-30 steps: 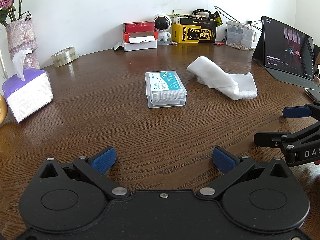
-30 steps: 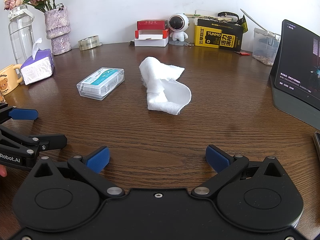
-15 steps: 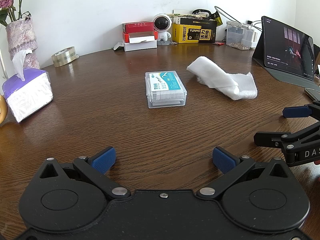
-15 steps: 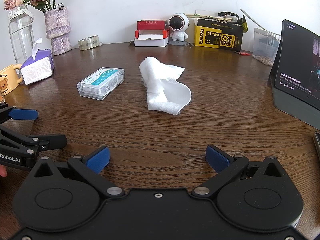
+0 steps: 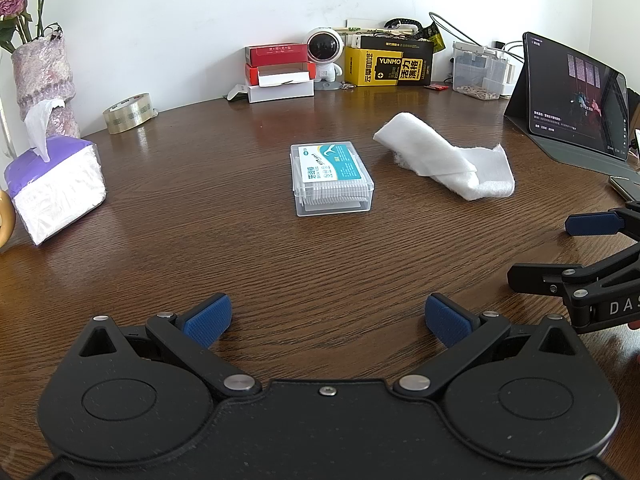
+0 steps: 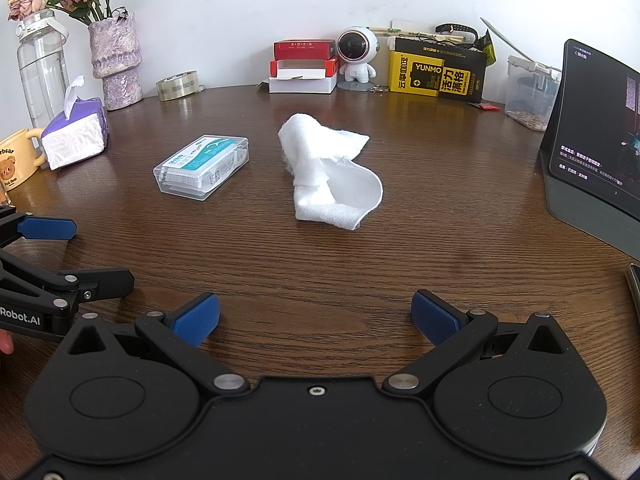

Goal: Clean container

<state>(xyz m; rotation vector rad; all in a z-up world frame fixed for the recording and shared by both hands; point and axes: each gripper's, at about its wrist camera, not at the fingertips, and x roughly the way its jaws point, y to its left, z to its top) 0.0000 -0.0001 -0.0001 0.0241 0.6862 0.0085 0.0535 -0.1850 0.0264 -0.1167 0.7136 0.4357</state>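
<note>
Change since earlier frames: nothing visible; both claws, the container and the cloth sit just as they did a second ago.
Left claw (image 5: 326, 320): spread wide, nothing between its blue pads, low over the desk (image 5: 320, 264) on the near side of the container.
Right claw (image 6: 316, 316): equally wide, holding nothing, near side of the cloth.
Container (image 5: 332, 178): clear lidded box with a teal label, flat on the desk, lid closed, well apart from both claws.
Cloth (image 5: 446, 162): white, crumpled and folded, lying just to the right of the container, not touching it.
Progress: by my reading the task has not begun; no cloth picked up, no wiping contact.
Left to do: likely take the cloth in one claw, steady the container with the other, then wipe its surfaces.
Only in left view: container nearly head-on, with the white sticks stacked inside showing through its front wall.
Only in right view: water bottle (image 6: 42, 70) and yellow mug (image 6: 16, 164), far to the container's left; the cloth's open curled end.
Shared: each view catches the other claw at its edge.
</note>
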